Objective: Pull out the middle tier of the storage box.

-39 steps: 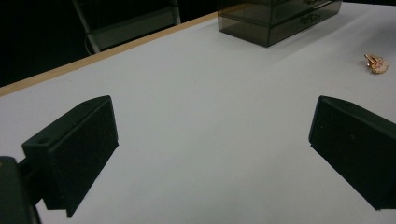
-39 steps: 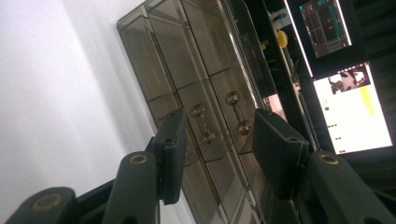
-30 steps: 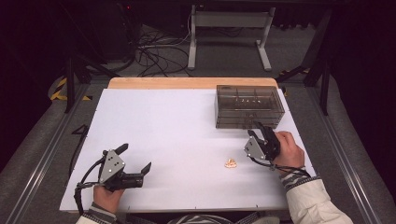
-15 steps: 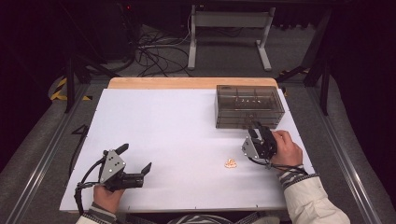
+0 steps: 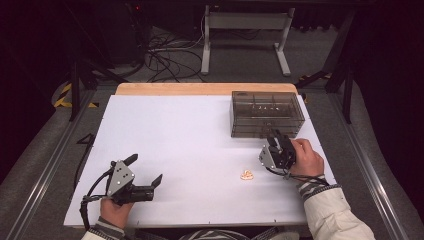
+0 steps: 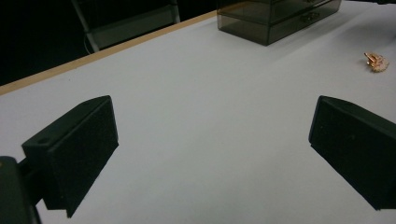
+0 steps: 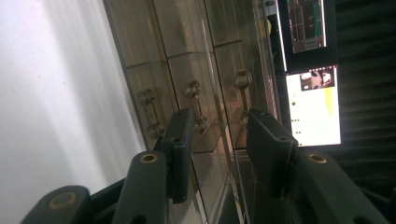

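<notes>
— Well, how is the right gripper being held just now?

— It is being held by the right hand at the right side of the desk, rolled onto its side and pointed at the front of the smoky drawer box. Its jaws have just been closing; a narrow gap is being kept between them, and in the right gripper view a small drawer knob is being framed in that gap. Whether the knob is being touched cannot be told.

— And the left gripper?

— It is being rested low near the desk's front left edge by the left hand, pointed across the white surface, jaws being kept wide apart with nothing between them.

— Where is the small orange piece lying?

— It is lying on the desk, just beside the right gripper and well apart from the left.
</notes>
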Demonstrator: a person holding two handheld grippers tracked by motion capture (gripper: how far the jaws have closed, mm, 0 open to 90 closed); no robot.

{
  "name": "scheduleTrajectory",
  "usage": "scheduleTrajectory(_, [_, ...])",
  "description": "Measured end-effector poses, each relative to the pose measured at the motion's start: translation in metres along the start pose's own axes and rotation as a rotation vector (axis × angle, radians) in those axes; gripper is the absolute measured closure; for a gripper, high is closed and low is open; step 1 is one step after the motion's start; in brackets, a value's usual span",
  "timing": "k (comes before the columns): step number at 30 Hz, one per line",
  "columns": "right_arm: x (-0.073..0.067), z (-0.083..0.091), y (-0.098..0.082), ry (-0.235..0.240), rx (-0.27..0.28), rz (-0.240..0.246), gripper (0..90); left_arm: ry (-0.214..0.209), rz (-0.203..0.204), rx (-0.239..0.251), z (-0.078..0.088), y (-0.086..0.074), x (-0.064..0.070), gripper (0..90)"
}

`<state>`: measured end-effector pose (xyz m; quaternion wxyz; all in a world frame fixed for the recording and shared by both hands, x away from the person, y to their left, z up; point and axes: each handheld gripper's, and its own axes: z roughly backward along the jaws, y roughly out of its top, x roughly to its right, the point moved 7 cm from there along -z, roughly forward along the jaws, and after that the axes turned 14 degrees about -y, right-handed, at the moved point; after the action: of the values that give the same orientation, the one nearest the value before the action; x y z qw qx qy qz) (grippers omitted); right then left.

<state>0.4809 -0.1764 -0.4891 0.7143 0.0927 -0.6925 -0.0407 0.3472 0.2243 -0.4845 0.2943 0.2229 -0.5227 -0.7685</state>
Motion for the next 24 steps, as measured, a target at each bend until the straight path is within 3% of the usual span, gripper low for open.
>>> scheduleTrajectory(24, [-0.017,-0.019,-0.005,-0.044,-0.036,0.110,71.9,-0.004,0.005,-0.008,-0.001,-0.001,0.001,2.3])
